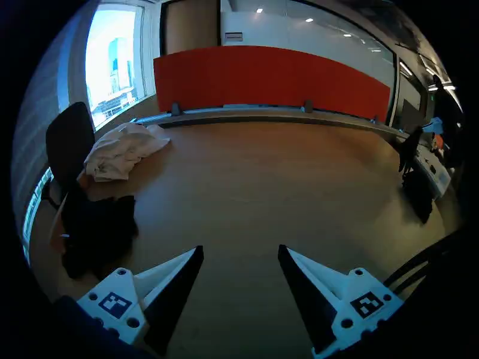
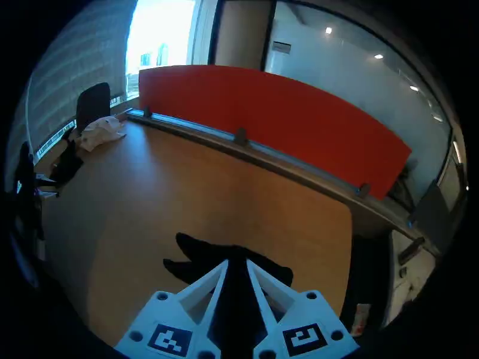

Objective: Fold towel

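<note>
- While the right gripper [image 2: 237,263] has its two fingers drawn close together on a black towel [image 2: 191,251], the left gripper [image 1: 240,251] holds its fingers wide apart with nothing between them.
- Dark fabric fills the narrow gap between the right fingers and spreads past their tips to both sides, over the near part of a wooden table [image 1: 269,179].
- Whether the towel's loose edges rest on the wood or hang just above it cannot be told.
- Bare wood lies below the left gripper, seen in the left gripper view.
- A crumpled white cloth [image 1: 123,149] sits at the table's far left corner, well apart from both grippers.
- A dark heap [image 1: 99,230] lies just beside the cloth, nearer the left gripper, at the table's left edge.
- A red divider [image 1: 269,75] runs upright along the table's far edge.
- A black chair [image 1: 69,137] stands behind the white cloth, below a bright window [image 1: 111,66].
</note>
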Tool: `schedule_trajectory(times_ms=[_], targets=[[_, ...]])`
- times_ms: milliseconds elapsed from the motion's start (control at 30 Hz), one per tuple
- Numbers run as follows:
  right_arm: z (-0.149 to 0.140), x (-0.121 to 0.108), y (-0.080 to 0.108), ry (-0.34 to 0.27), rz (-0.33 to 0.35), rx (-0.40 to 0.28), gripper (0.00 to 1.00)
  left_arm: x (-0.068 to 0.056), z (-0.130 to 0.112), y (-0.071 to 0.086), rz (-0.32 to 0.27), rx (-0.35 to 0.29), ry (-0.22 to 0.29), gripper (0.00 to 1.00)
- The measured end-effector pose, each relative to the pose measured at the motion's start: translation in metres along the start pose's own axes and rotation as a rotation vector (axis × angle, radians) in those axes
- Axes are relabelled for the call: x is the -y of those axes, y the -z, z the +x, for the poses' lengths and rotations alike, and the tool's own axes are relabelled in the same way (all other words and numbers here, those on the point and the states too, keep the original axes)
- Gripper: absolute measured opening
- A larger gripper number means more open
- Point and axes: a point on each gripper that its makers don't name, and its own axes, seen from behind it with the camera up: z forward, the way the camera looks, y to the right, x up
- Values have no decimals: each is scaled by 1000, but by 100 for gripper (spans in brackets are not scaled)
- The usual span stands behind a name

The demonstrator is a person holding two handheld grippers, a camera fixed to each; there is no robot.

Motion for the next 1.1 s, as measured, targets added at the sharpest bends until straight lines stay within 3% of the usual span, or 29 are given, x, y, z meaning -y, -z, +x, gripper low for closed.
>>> schedule_trajectory(times_ms=[400,867,1100], targets=[[-23,-15,10,-23,-21,20,6,-7,2,1,-6,2,-14,92],[-79,-32,41,-84,-71,84,6,-12,4,-1,-24,-1,-26,92],[-93,-33,50,-111,-86,96,6,-12,4,0,-28,2,-33,92]])
